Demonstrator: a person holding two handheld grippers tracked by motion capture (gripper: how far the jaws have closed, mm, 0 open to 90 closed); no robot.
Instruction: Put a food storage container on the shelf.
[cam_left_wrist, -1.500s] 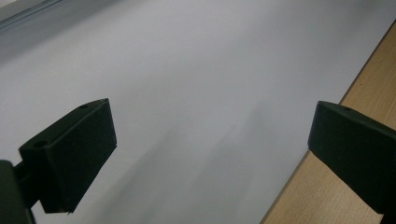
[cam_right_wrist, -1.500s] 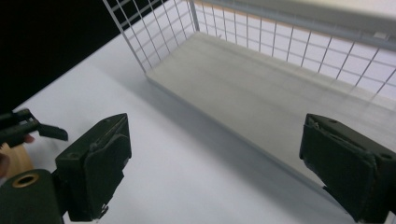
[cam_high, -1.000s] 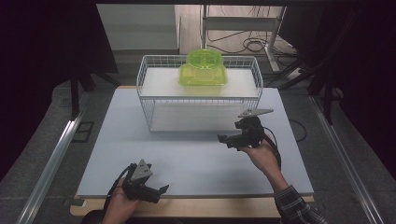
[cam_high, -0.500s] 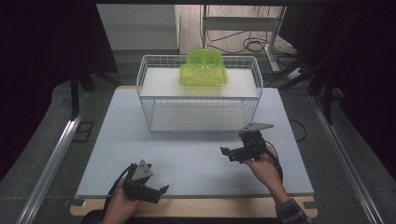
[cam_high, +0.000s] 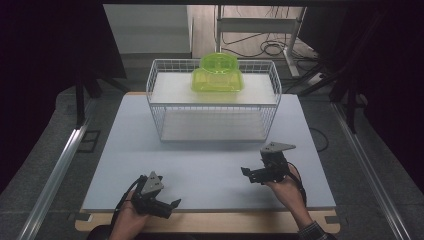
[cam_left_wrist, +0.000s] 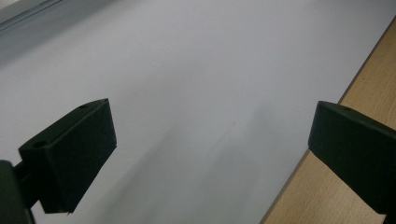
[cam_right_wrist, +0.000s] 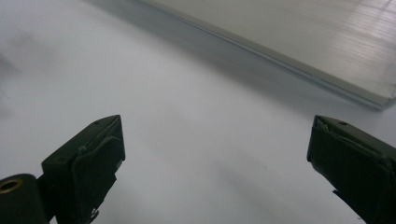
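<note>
A translucent green plastic container rests on the upper shelf of a white wire rack at the back of the table. My left gripper lies low at the table's front edge, jaws wide apart and empty. Its own view has the left gripper over the white tabletop, beside the wooden edge. My right gripper is held in front of the rack's right end, pointing left. In its own view the right gripper is open, with bare table between the jaws.
The white tabletop spreads between both grippers and the rack. The rack's lower white panel lies ahead of the right gripper. Metal rails run along both sides of the table, and cables lie on the floor behind.
The right gripper has drawn back from the rack toward the table's front and dropped lower. The left gripper has stayed put.
</note>
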